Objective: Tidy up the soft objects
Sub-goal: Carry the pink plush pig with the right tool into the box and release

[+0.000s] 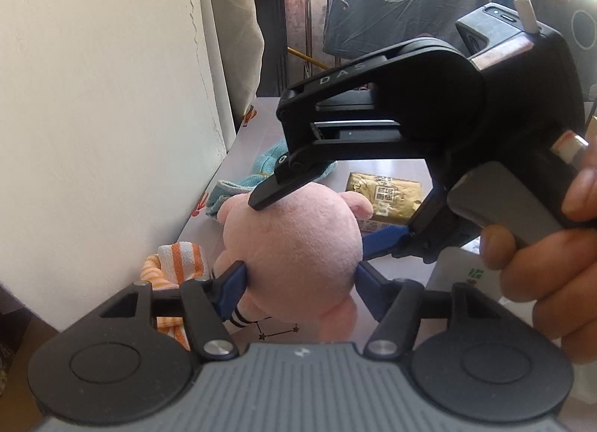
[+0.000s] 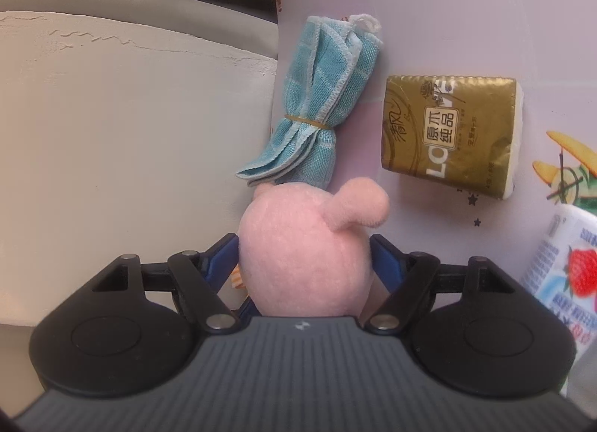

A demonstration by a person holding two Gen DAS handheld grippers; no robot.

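Now pink plush toy pressed between both grippers' jaws.

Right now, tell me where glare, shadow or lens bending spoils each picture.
Left wrist view: blown-out glare along the top edge and right corner washes out detail; the pink plush toy stays sharp, the fisheye bows the wall. Right wrist view: even, softer light, no glare; the gold tissue pack casts a soft shadow below it, the blue cloth is crisp, edges curve.
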